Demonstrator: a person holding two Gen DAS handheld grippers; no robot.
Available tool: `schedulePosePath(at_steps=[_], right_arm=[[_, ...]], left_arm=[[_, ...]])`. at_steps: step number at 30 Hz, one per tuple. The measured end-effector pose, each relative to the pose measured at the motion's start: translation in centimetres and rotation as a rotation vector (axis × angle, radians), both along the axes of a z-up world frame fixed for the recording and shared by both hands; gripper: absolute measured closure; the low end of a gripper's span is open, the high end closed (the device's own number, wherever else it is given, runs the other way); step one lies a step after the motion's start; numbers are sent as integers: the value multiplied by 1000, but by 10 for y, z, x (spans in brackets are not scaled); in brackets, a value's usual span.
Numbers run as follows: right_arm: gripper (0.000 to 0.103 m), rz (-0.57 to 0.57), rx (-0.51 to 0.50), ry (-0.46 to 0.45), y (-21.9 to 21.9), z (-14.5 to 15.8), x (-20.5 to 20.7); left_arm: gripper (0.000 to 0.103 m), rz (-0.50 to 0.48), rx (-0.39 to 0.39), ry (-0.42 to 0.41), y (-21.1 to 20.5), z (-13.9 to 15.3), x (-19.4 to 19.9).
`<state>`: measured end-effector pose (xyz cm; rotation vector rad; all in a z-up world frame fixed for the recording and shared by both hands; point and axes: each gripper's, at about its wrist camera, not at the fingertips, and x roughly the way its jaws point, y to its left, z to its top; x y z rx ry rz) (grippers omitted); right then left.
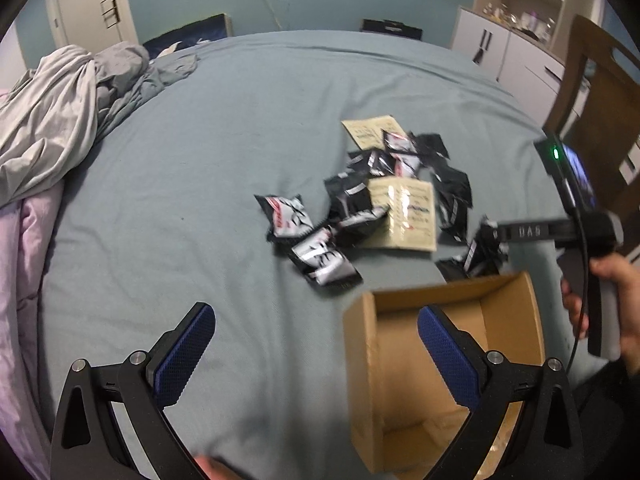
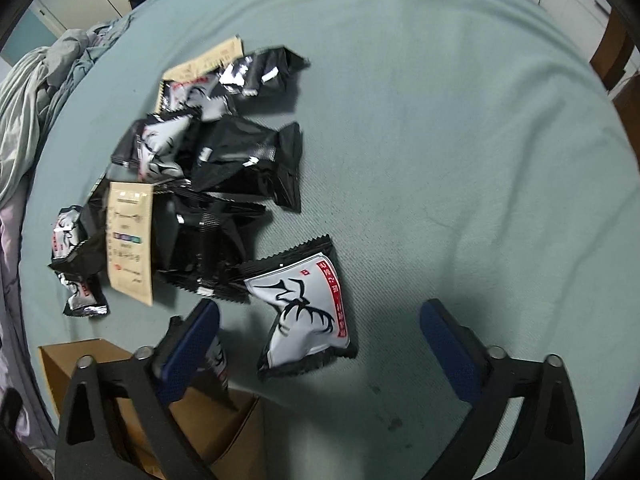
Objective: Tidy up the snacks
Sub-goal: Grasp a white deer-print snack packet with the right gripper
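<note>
Blue-grey bedsheet (image 2: 460,160) carries an antler-print snack packet (image 2: 306,312) lying between the right tool's (image 2: 320,320) spread, empty fingers.

Ahead of the right hand-held gripper (image 2: 320,344) lie two beige sachets (image 2: 130,240), one open cardboard box (image 2: 80,356) at its left, and perhaps a dozen black-and-white snack packets (image 2: 304,312), the blurred, overlapping heap defeating an exact count.

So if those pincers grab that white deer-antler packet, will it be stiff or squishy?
Probably squishy: the white antler packet looks puffed and creased. Its glossy film may slip a little. Likely light, since it barely dents the bedsheet.
</note>
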<state>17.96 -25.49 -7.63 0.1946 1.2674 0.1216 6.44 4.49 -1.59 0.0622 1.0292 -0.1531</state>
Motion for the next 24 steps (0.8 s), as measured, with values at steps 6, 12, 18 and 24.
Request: schedulePosePath(at_steps=[6,12,18,24], right_arm=[[60,22,-111,-8,4,-7,4],[67,18,-21,-57,-2,13,-7],[67,-6,38,-172,-9,63,-55],[67,-30,156,-316,-33,95,-128]], left_arm=[[0,58,51,-25,18,-14,31],[0,117,-18,2,39,-23,42],[0,120,-12,0,40,-30,58],[0,100,-14,50,24,-52,93]])
